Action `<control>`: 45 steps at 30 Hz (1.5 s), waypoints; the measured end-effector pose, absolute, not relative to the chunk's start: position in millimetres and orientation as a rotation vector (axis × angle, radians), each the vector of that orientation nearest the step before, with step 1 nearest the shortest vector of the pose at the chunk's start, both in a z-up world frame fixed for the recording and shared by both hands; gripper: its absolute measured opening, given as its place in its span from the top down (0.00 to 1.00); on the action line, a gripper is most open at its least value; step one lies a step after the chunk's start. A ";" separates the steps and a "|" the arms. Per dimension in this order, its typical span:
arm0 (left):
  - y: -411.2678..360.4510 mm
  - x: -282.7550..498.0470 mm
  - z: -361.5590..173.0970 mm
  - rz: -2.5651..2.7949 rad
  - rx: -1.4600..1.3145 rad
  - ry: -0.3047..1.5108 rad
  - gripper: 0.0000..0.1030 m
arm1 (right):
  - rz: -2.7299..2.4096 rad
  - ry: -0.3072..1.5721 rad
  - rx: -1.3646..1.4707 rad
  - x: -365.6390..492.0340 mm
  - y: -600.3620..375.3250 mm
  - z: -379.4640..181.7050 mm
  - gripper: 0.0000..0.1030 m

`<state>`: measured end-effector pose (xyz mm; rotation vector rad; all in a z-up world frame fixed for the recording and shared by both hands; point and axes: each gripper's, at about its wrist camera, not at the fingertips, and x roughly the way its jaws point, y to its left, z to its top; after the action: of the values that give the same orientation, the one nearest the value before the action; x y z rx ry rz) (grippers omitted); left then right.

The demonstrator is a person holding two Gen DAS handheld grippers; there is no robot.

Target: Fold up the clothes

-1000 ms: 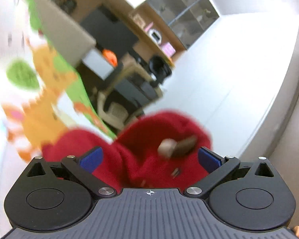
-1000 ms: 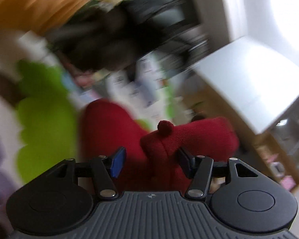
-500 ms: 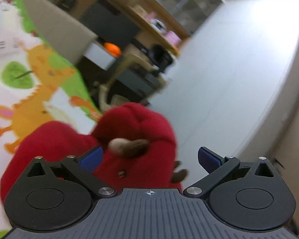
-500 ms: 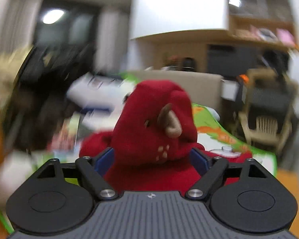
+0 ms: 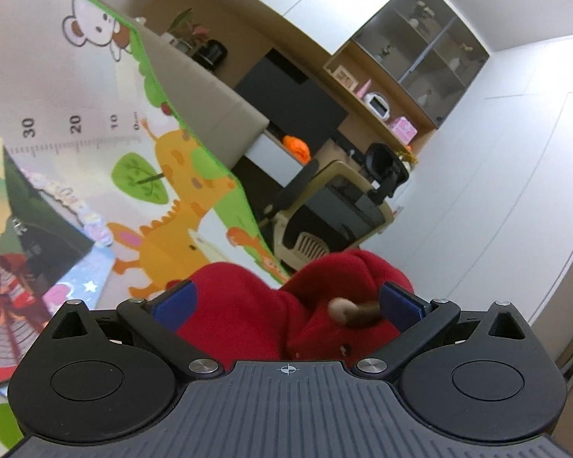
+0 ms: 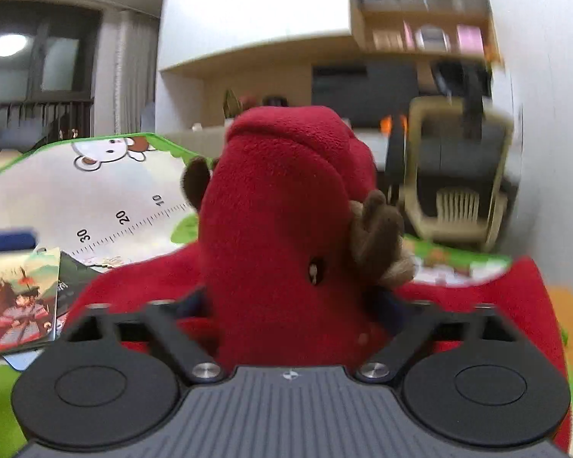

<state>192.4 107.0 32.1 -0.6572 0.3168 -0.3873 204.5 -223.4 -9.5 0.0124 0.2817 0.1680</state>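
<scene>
A red fleece garment (image 5: 229, 297) with brown antlers (image 5: 353, 311) bulges up between the fingers of my left gripper (image 5: 286, 301), which is open wide; the antler touches the right pad. In the right wrist view the garment's hood (image 6: 271, 210) stands upright between the fingers of my right gripper (image 6: 294, 305), with an antler (image 6: 378, 225) on its right side. That gripper's jaws are spread around the thick hood. The rest of the garment spreads low over the play mat (image 6: 95, 191) behind the fingers.
The cartoon play mat (image 5: 95, 95) has a green border and a printed ruler. A picture book (image 5: 4, 286) lies at the mat's left, also the book (image 6: 15, 297) in the right view. A beige pet carrier (image 5: 324, 210) stands past the mat's edge.
My right gripper's fingers have spread apart from a tighter grip on the red fleece, and it swung round to face the room. The garment shifted from side to side between the left fingers.
</scene>
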 end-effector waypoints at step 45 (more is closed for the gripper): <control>49.7 249.2 49.9 -0.658 -0.553 0.424 0.00 | 0.674 0.449 -0.066 200.8 -269.0 -9.3 0.10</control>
<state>249.2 49.7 49.9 -0.5530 0.4238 -0.6578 200.8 -269.0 -9.3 -0.0664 0.4490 0.6740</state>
